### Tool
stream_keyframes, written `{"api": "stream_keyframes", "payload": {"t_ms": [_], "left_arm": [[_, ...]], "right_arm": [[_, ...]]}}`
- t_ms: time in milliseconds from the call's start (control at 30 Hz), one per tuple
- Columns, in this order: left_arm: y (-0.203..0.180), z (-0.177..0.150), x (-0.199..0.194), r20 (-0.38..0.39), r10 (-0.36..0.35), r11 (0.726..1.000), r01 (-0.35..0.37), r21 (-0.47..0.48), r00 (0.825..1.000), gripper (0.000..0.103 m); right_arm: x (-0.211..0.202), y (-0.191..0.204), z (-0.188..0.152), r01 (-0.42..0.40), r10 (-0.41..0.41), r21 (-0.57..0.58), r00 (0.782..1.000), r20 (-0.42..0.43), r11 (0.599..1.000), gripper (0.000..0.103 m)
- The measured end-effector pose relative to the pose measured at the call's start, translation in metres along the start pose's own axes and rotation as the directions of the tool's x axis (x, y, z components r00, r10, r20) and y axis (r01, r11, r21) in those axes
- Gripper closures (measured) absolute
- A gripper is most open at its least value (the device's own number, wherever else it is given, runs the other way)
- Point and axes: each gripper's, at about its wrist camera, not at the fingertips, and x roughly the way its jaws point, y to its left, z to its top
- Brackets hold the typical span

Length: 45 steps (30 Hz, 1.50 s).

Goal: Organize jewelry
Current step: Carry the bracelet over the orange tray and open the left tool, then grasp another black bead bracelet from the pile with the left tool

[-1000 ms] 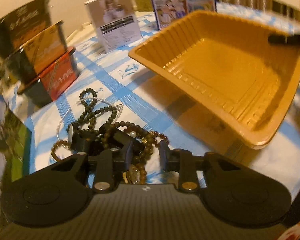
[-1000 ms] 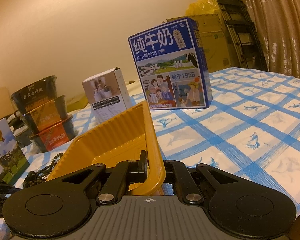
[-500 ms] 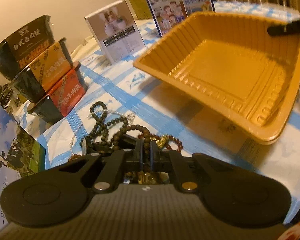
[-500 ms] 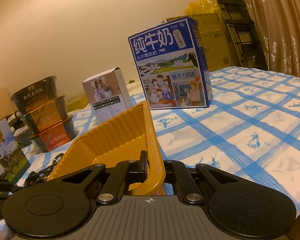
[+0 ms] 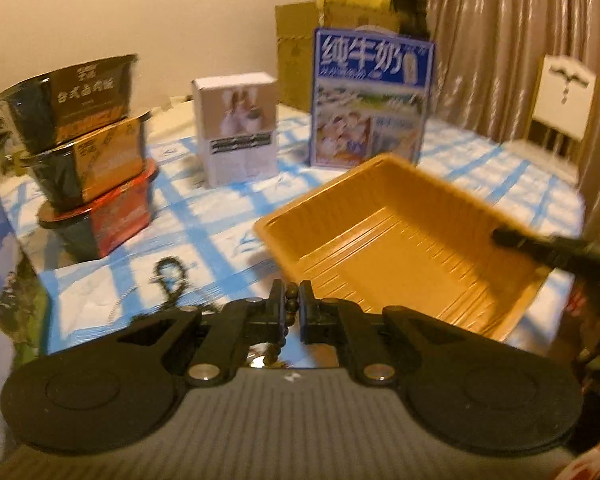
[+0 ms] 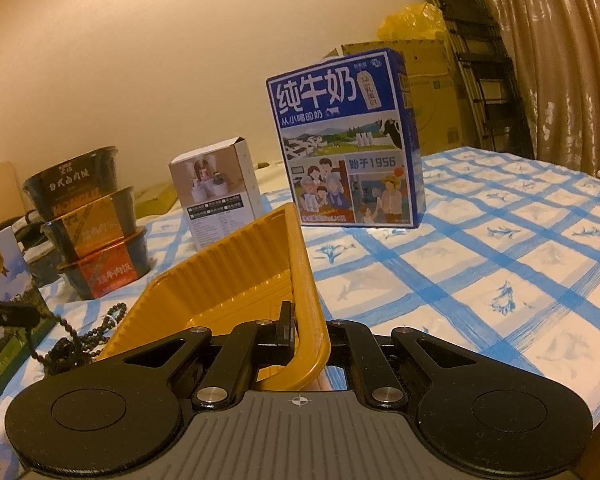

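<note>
Beads [image 5: 291, 307] pinched in left hand-held gripper [image 5: 291, 310] — tray [image 5: 400, 248] just beyond

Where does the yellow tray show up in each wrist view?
Left wrist: yellow tray right of centre, beyond the left gripper, tilted.
Right wrist: tray rim at centre, clamped in the right gripper.
Shared landmark: blue milk carton behind the tray.

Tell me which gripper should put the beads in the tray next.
Left. The left gripper is already shut on the bead strand beside the orange tray; the right gripper is busy clamping the tray's rim.
</note>
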Motion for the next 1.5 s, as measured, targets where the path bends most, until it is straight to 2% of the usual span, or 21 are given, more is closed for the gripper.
{"api": "stream_keyframes", "payload": {"t_ms": [133,367,500,567,600,733,900,967,1167,1267,1500], "left_arm": [[-0.014,0.007,-0.002,0.020,-0.073,0.997,0.074,-0.030,0.997,0.096],[-0.041,0.006,0.019,-0.026,-0.203,0.975,0.199,-0.102,0.979,0.096],[-0.045,0.004,0.031,-0.052,-0.203,0.970,0.193,-0.145,0.978,0.096],[-0.040,0.003,0.029,-0.049,-0.202,0.968,0.192,-0.164,0.978,0.088],[-0.036,0.003,0.025,-0.044,-0.199,0.967,0.189,-0.172,0.979,0.085],[-0.018,-0.002,0.010,-0.037,-0.138,0.976,0.129,-0.177,0.990,0.085],[0.003,-0.025,-0.006,-0.090,-0.025,0.986,0.010,-0.168,0.996,0.085],[0.006,-0.036,-0.008,-0.116,0.001,0.987,-0.019,-0.159,0.993,0.085],[0.005,-0.062,0.001,-0.189,0.009,0.984,-0.042,-0.174,0.982,0.085],[0.001,-0.066,0.009,-0.197,0.016,0.984,-0.051,-0.172,0.980,0.085],[-0.001,-0.068,0.039,-0.230,0.096,0.977,-0.136,-0.165,0.968,0.085]], "right_arm": [[-0.004,0.004,0.003,0.021,-0.021,-0.021,1.000,0.006,1.000,0.097],[-0.010,0.011,0.006,0.051,-0.050,-0.064,0.999,0.017,0.997,0.097],[-0.012,0.011,0.007,0.059,-0.058,-0.070,0.998,0.016,0.996,0.097],[-0.012,0.011,0.007,0.065,-0.065,-0.073,0.998,0.013,0.995,0.097],[-0.011,0.010,0.008,0.067,-0.066,-0.070,0.998,0.011,0.995,0.097],[-0.011,0.009,0.010,0.076,-0.076,-0.065,0.997,0.002,0.995,0.097],[-0.011,0.009,0.012,0.080,-0.080,-0.064,0.997,-0.003,0.995,0.097],[-0.012,0.010,0.012,0.080,-0.080,-0.065,0.997,-0.002,0.995,0.097],[-0.012,0.011,0.011,0.081,-0.082,-0.075,0.997,-0.002,0.994,0.097],[-0.013,0.011,0.011,0.082,-0.082,-0.075,0.997,-0.002,0.994,0.097],[-0.010,0.008,0.010,0.083,-0.084,-0.066,0.996,-0.008,0.994,0.097]]}}
